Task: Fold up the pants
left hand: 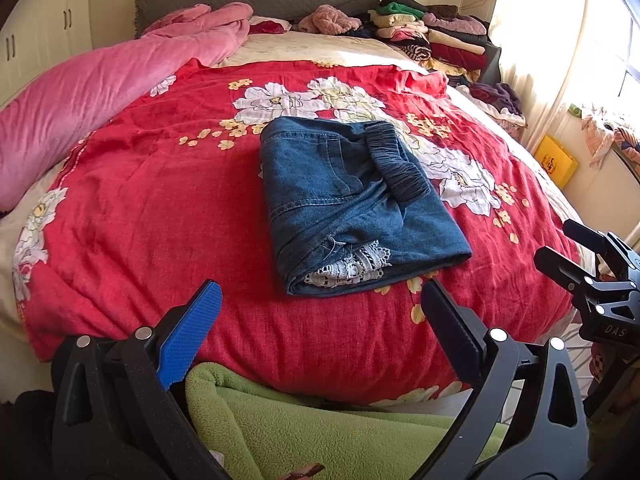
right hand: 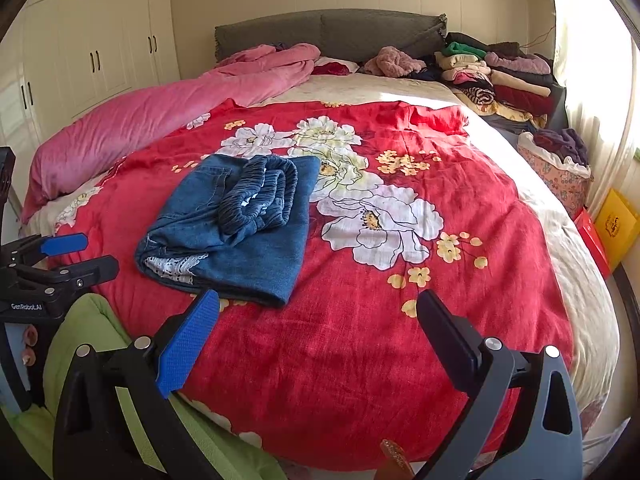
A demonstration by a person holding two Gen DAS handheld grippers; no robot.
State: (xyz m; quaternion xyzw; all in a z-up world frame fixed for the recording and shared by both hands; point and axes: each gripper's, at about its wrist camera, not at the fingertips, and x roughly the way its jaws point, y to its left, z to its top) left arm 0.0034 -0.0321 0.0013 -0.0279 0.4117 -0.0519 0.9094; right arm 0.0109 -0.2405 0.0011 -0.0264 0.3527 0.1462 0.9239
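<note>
Jeans already sat folded in a bundle mid-bedspread, so basically done; left gripper and right gripper both hung spread wide, holding nothing.

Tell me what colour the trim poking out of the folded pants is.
White lace trim on blue denim pants; the left wrist view shows it best.

Location: home bedroom. Indicators: a bed with a padded headboard, a red floral cover, built-in wardrobes, and stacked folded clothes beside a curtained window.
</note>
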